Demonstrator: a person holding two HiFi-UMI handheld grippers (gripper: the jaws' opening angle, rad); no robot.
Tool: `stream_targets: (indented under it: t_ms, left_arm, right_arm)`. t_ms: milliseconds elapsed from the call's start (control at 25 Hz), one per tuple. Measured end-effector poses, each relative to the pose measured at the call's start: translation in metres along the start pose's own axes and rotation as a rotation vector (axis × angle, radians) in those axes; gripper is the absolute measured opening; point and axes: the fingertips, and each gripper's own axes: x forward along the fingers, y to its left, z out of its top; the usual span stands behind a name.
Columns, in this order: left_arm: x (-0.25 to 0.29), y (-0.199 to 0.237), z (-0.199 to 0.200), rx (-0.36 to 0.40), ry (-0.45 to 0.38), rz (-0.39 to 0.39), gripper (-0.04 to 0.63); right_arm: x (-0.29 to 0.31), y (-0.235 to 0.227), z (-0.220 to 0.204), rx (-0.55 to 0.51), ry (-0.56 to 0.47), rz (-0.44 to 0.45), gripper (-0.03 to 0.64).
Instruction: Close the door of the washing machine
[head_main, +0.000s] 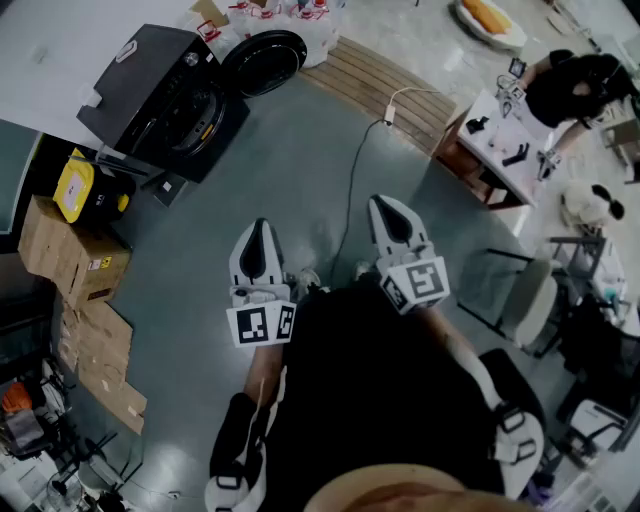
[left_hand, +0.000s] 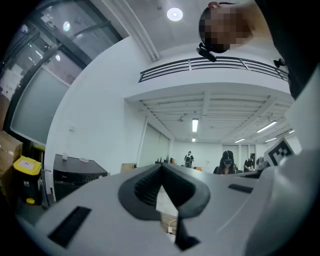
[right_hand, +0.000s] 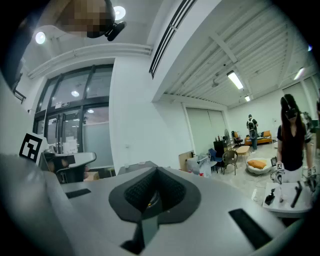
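The washing machine (head_main: 150, 95) stands well apart from you, against the wall at the upper left of the head view, with a wide stretch of grey floor (head_main: 290, 170) between. Its round door (head_main: 264, 62) is swung out beside the front, so the drum opening is uncovered. I judge from this that the closing is not yet begun and that the approach is the step in hand.

A thin cable (head_main: 352, 190) runs over the floor from the wooden platform towards your feet. It lies near your path, so please watch it when you walk.

You hold both tools low before your body, almost level, with the tips turned roughly towards the machine. I think this is a carrying position, because nothing is within reach.

The left gripper (head_main: 259, 228) has its pads (left_hand: 145, 187) together at the tip, and nothing is between them; only the room shows past them. The right gripper (head_main: 384, 206) is the same, its pads (right_hand: 140, 192) pressed together and empty. This seems sensible to me: a door needs a push, not a grasp, and a closed tip is blunt and firm for pushing.
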Motion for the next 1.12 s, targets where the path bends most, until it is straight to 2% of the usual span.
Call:
stream_targets:
  t_ms: [480,680,720,800,1120]
  left_arm:
    - [-0.006,0.001,-0.004,-0.010,0.000,-0.005,0.006]
    - [-0.007,0.003,-0.005,-0.013,0.003,-0.009,0.006]
    - [-0.008,0.003,-0.005,-0.014,0.004,-0.011,0.006]
    - [-0.010,0.006,-0.006,-0.016,0.006,-0.014,0.006]
    - [-0.021,0.025,-0.007,-0.024,0.010,-0.028,0.005]
  right_arm:
    - [-0.007,0.007,0.007,-0.017,-0.028,0.006,0.005]
    - [-0.012,0.009,0.016,0.019,-0.103,0.000,0.006]
    - [-0.011,0.009,0.016,0.026,-0.112,-0.008,0.013]
    - [-0.008,0.009,0.009,0.038,-0.108,-0.008,0.161]
    - [0.001,0.025,-0.007,0.024,-0.056,-0.028,0.176]
